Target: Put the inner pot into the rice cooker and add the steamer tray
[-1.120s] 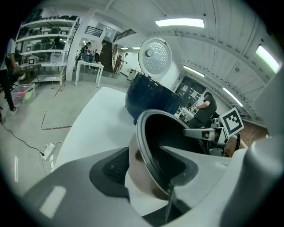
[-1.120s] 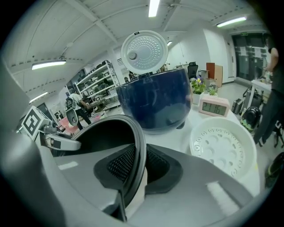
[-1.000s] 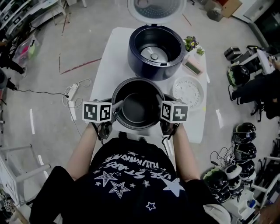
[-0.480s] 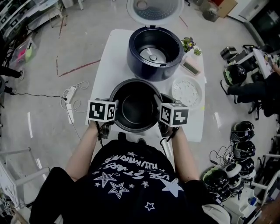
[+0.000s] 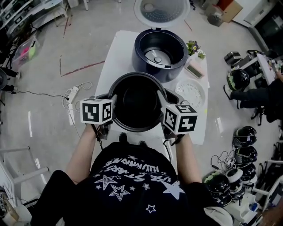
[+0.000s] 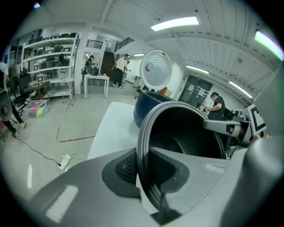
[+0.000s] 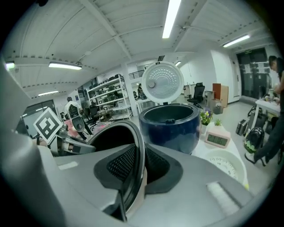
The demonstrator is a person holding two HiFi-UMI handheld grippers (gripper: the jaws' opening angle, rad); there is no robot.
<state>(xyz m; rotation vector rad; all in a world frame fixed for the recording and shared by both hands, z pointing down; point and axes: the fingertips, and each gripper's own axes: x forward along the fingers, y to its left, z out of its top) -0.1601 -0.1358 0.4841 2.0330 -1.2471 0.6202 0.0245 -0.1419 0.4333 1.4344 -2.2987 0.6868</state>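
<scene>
The black inner pot point(image 5: 137, 102) hangs above the white table, held level between both grippers. My left gripper point(image 5: 111, 102) is shut on its left rim point(image 6: 143, 146), one jaw inside and one outside the wall. On the opposite side my right gripper point(image 5: 162, 100) is shut on the right rim point(image 7: 138, 155). Beyond the pot stands the dark blue rice cooker point(image 5: 160, 47) with its lid point(image 5: 162, 9) swung up and its cavity open. The white steamer tray point(image 5: 191, 92) lies on the table to the right of the pot, also seen low in the right gripper view as the steamer tray point(image 7: 225, 164).
A small potted plant point(image 5: 193, 45) and a pink digital clock point(image 5: 194, 68) sit right of the cooker. A power strip point(image 5: 72, 93) with its cable lies on the floor to the left. Helmets point(image 5: 239, 79) and gear crowd the floor at right.
The pot has risen off the table and moved a little toward the cooker, carried by both grippers.
</scene>
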